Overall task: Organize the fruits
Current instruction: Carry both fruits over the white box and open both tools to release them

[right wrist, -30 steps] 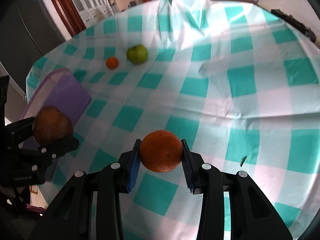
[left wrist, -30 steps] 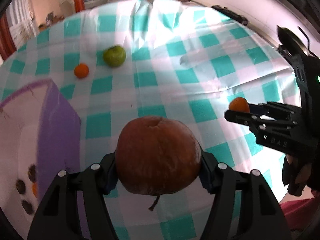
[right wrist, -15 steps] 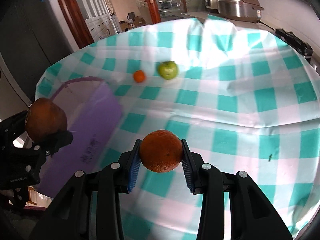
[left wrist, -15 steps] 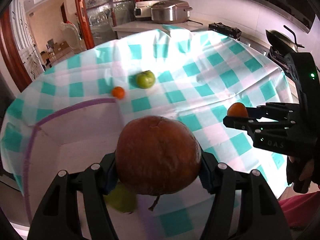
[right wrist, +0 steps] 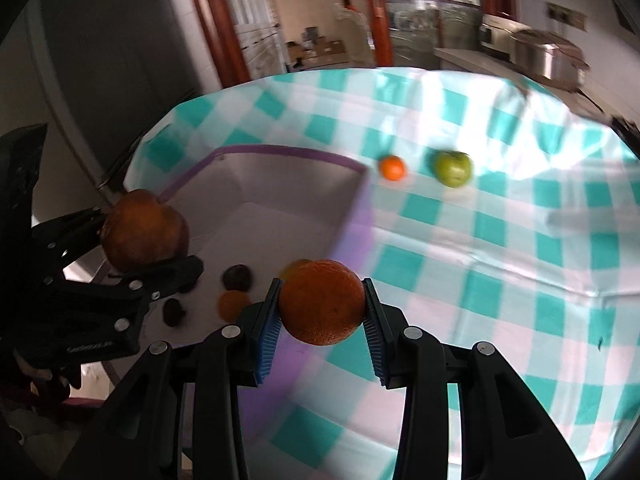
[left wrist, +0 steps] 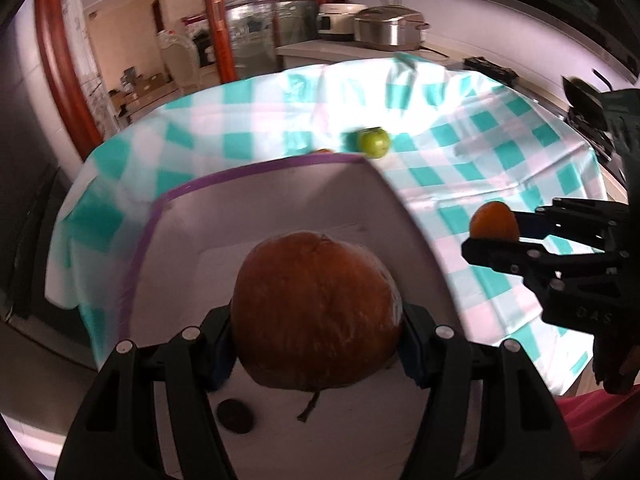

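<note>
Tongs (left wrist: 316,320) pinch round russet fruit (left wrist: 316,312) — over purple-rimmed box (left wrist: 280,208).

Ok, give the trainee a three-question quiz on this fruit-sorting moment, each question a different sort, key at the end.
1. True or false: the left gripper holds the brown fruit above the purple-rimmed box.
2. Multiple choice: the right gripper is shut on A) the green apple, B) the orange, C) nothing.
3. Fill in: two fruits lie on the checked tablecloth beyond the box, the green apple and the small ____.

Key
1. True.
2. B, the orange.
3. Tangerine.
</note>
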`<state>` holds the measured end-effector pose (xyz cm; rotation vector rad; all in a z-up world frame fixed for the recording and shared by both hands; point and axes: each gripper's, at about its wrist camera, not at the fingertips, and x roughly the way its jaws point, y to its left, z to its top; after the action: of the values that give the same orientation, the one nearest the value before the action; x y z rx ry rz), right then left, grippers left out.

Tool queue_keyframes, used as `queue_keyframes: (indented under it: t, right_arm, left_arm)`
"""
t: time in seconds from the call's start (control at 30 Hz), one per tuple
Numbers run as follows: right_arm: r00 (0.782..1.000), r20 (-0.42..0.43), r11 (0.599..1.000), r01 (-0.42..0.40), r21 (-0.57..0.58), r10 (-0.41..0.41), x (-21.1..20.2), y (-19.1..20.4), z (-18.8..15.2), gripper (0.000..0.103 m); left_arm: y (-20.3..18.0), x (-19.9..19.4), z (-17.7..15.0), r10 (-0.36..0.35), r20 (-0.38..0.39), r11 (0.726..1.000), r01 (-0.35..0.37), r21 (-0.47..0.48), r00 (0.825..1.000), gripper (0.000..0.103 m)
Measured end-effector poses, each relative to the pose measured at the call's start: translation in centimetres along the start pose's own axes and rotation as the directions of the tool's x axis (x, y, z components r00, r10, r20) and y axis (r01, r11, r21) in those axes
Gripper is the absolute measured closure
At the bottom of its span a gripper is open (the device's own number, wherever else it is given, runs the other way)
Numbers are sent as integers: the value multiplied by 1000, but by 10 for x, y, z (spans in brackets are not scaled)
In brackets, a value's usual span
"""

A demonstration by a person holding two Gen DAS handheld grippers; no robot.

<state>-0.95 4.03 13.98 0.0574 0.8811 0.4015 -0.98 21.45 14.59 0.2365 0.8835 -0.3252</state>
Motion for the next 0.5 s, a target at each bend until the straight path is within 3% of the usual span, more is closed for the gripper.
queue_keyframes:
  t: [0.2, 0.5]
  right_arm:
    - [998, -42, 994, -41, -105, 36, 15, 34, 8, 64]
    - [976, -196, 950, -143, -277, 90, 48, 80, -5, 64]
  left_arm:
    - [36, 5, -10, 33, -19, 997, -34, -75, 999, 38]
    - [62, 24, -15, 69, -68, 987, -79, -142, 995, 38]
